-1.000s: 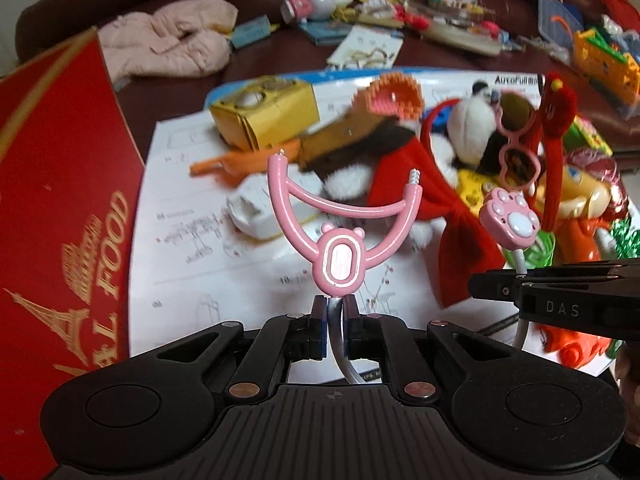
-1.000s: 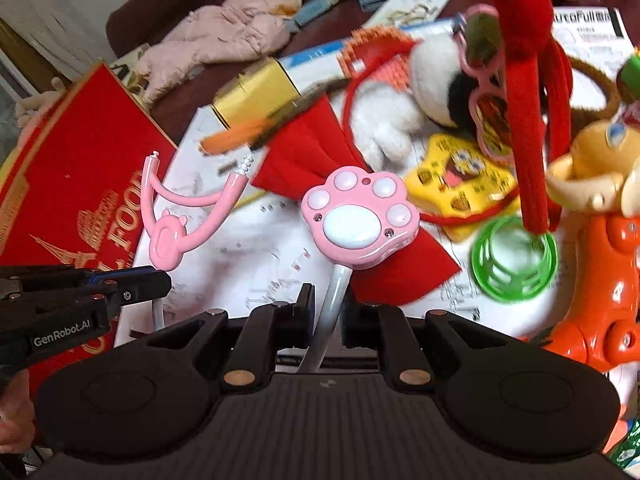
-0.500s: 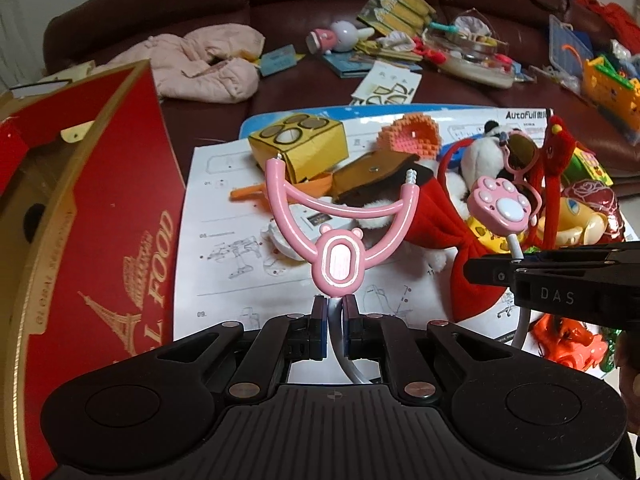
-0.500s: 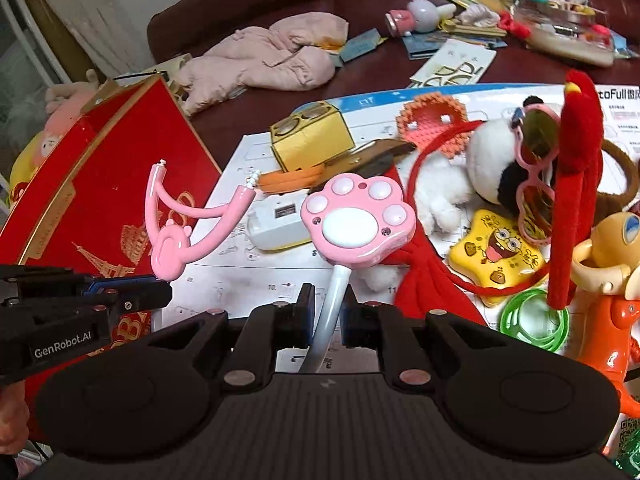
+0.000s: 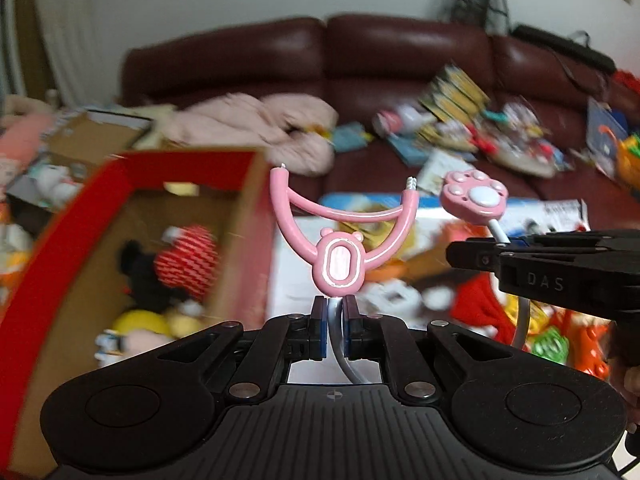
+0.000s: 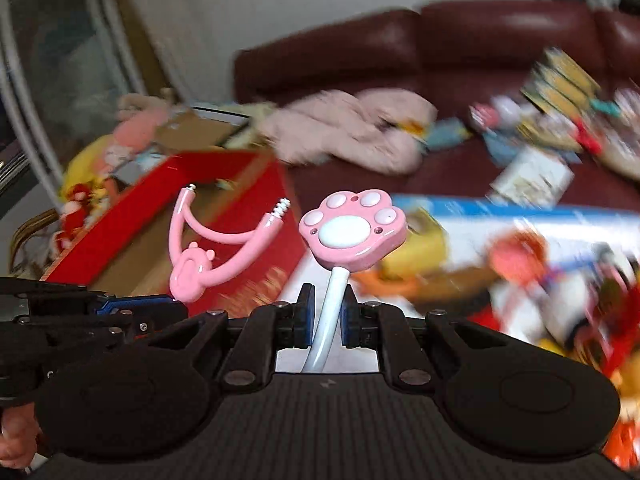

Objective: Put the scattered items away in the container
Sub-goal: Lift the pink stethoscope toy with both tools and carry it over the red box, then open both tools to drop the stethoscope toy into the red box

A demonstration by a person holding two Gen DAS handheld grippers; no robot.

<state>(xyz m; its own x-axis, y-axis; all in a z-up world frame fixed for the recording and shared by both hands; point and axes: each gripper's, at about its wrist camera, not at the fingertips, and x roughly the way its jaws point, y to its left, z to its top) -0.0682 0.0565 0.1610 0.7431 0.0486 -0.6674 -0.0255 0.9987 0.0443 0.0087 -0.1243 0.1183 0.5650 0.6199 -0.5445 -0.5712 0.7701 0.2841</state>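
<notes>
My left gripper (image 5: pixel 334 330) is shut on the grey tube of a pink toy stethoscope, just below its Y-shaped earpiece (image 5: pixel 340 240). My right gripper (image 6: pixel 325 318) is shut on the same tube, below the pink paw-shaped chest piece (image 6: pixel 354 230). Both ends are held up in the air. The paw piece also shows in the left wrist view (image 5: pixel 474 200), and the earpiece in the right wrist view (image 6: pixel 208 248). The open red cardboard box (image 5: pixel 132 168) lies to the left, with soft toys inside. It also shows in the right wrist view (image 6: pixel 132 208).
Scattered toys (image 5: pixel 540 320) lie on a white paper sheet (image 5: pixel 296 272) to the right. Pink clothing (image 5: pixel 260 128) and more clutter lie on the dark red sofa (image 5: pixel 400 48) behind. The background is blurred by motion.
Both grippers have risen and swung left with the stethoscope. The red box's open top and the toys inside it have come into view. The sofa back and wall now show.
</notes>
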